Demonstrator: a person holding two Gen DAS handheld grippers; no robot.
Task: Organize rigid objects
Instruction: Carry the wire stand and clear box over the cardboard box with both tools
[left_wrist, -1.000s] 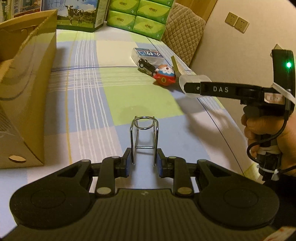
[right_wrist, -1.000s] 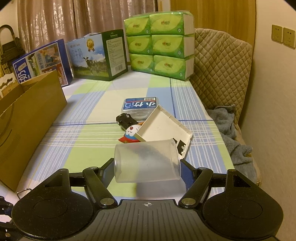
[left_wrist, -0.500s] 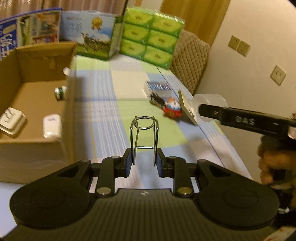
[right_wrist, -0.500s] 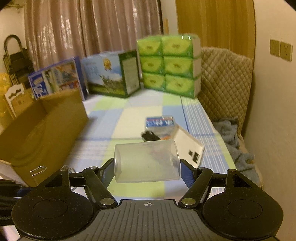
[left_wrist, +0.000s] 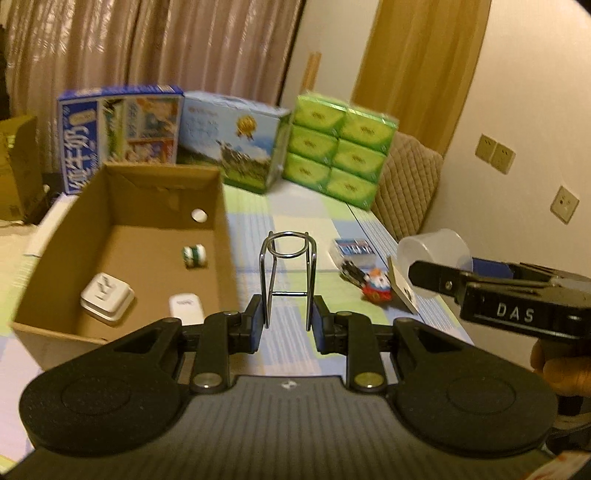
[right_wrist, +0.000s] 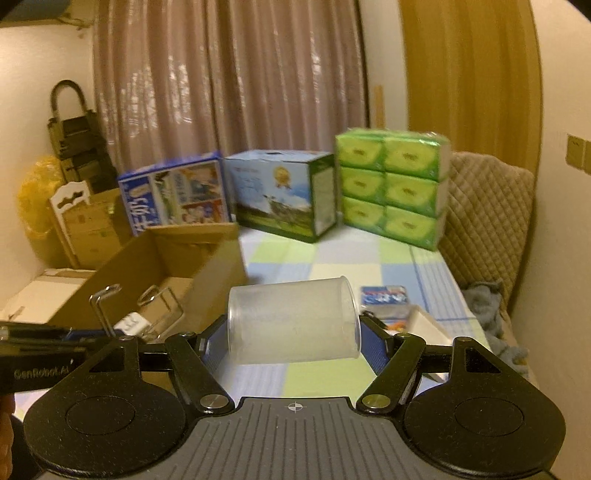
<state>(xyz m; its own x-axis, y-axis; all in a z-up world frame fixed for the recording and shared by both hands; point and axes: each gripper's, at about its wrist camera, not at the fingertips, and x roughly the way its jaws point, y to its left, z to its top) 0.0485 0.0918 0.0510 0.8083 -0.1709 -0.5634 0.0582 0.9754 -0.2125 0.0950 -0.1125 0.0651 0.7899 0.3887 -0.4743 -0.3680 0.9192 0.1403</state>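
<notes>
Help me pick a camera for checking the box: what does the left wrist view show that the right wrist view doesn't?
Only the left wrist view: the cardboard box floor with a white adapter and green-white roll.
Only the right: the grey towel and yellow bag.
Both: wire holder in the left gripper, frosted cup in the right gripper.

Both wrist views angled slightly down over the bed, sharing the cardboard box (left_wrist: 122, 236) (right_wrist: 155, 273) and tissue packs (left_wrist: 341, 149) (right_wrist: 393, 184), each glimpsing the other's gripper.
</notes>
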